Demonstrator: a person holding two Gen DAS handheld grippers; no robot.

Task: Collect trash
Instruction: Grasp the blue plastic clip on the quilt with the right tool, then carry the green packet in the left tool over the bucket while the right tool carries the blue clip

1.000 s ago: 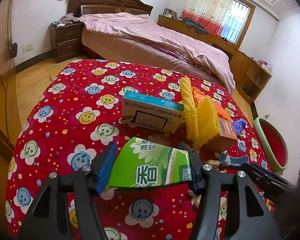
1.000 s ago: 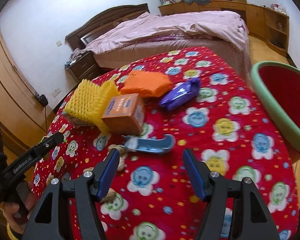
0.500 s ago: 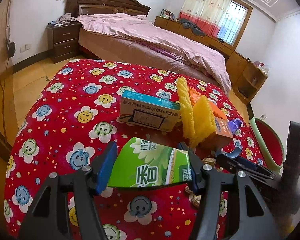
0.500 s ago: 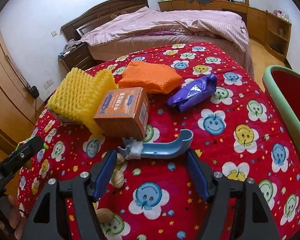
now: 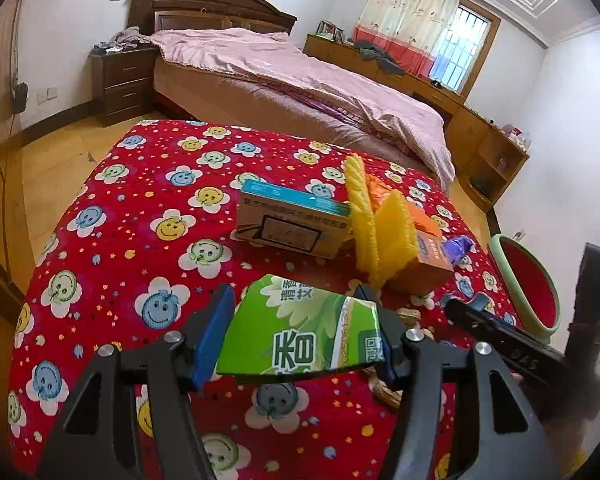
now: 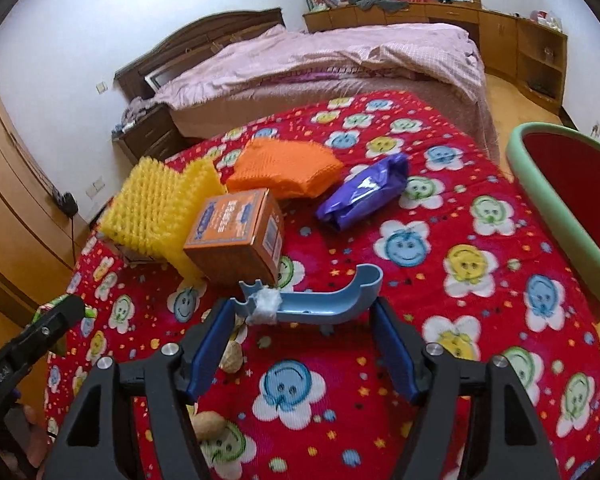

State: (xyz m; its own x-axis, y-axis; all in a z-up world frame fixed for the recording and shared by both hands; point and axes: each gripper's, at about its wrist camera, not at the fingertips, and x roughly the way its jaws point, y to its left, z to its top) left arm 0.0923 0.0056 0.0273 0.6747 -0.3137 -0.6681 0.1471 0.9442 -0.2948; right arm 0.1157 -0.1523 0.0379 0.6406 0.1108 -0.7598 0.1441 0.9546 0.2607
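My left gripper (image 5: 296, 336) is shut on a green tissue pack (image 5: 300, 336) and holds it above the red smiley cloth (image 5: 140, 200). My right gripper (image 6: 304, 344) is open, its jaws on either side of a blue plastic scoop-shaped piece (image 6: 320, 300) that lies on the cloth. Behind it lie an orange box (image 6: 236, 236), a yellow spiky pad (image 6: 156, 208), an orange spiky pad (image 6: 284, 168) and a purple wrapper (image 6: 360, 192). A teal-topped box (image 5: 292, 224) shows in the left wrist view. The red bin with a green rim (image 6: 540, 184) stands at the right.
Peanut shells (image 6: 232, 356) lie on the cloth by my right gripper's left finger. A bed with a pink cover (image 5: 300, 76) stands behind the table, a nightstand (image 5: 120, 80) at its left, low cabinets (image 5: 480, 132) along the right wall.
My right gripper has moved forward to the blue plastic piece, which now lies between its open jaws. My left gripper still holds the tissue pack and has barely moved.
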